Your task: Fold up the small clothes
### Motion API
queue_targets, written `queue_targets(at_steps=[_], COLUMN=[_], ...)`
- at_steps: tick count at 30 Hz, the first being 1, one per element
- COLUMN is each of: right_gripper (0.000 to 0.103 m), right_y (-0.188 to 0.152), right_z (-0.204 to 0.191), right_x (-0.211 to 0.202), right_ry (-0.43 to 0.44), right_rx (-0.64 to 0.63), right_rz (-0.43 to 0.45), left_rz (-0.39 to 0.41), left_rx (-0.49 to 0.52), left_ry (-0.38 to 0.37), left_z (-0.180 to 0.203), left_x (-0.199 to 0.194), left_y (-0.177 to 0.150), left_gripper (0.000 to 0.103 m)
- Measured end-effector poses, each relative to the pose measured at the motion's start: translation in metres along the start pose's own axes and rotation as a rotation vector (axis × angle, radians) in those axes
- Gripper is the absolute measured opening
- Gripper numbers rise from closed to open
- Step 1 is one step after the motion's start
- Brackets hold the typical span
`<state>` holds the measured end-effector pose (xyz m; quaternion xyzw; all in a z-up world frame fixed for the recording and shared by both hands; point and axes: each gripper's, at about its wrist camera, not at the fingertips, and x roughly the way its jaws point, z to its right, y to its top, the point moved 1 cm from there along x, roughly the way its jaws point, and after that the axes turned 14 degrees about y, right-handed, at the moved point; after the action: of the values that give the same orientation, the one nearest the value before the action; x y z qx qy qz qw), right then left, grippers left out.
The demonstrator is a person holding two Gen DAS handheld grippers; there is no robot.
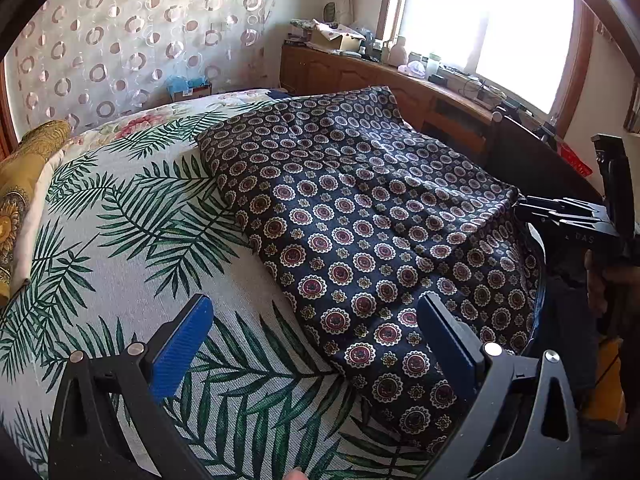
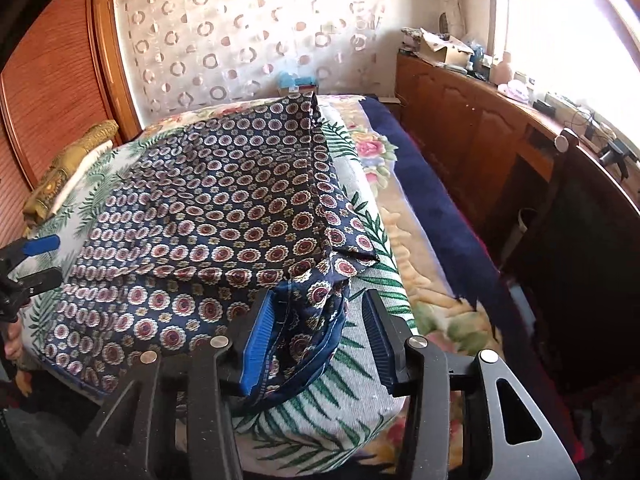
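Blue-padded fingers of my right gripper [image 2: 316, 340] fill the foreground of the right wrist view, standing apart with a bunched, hemmed corner of the navy medallion-print garment [image 2: 208, 216] between them; the cloth lies against the left pad [image 2: 256, 344], while the right pad is clear of it, so nothing is clamped. I see the garment spread flat on the palm-leaf bedspread [image 1: 120, 240], its near corner at the bed's near edge where my right gripper sits. Its long axis runs from that near edge away toward the far end of the bed, where the circle-patterned curtain [image 1: 132, 36] hangs, and a folded-over layer forms a straight hem along the side facing the wooden cabinets [image 2: 460, 120]. My left gripper [image 1: 316, 352] hovers over the bedspread just beside the garment's other long edge, jaws wide apart and holding nothing. A yellow cushion [image 1: 24, 184] rests at the bed's far left corner.
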<state>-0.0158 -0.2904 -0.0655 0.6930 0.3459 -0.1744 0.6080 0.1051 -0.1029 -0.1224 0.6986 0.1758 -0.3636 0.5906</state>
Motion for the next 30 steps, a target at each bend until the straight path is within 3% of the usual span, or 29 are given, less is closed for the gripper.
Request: queue_targets(at_steps=[10, 16, 22, 30], right_gripper=[0.053, 0.053, 0.053, 0.053], right_y=[0.003, 0.004, 0.011, -0.008], right_z=[0.023, 0.029, 0.007, 0.004], right_x=[0.016, -0.014, -0.044, -0.02], right_ry=[-0.064, -0.099, -0.088, -0.039], right_rx=[0.06, 0.101, 0.061, 0.038], right_rz=[-0.023, 0.061, 0.148, 0.034], left_rz=[-0.015, -0.022, -0.027, -0.058], left_rx=[0.001, 0.001, 0.005, -0.014], left_ry=[0.01, 0.011, 0.008, -0.018], left_z=[-0.001, -0.001, 0.0, -0.006], left_x=[0.003, 0.005, 0.006, 0.005], left_y=[-0.003, -0.004, -0.005, -0.01], left_gripper=[0.102, 0.102, 0.102, 0.102])
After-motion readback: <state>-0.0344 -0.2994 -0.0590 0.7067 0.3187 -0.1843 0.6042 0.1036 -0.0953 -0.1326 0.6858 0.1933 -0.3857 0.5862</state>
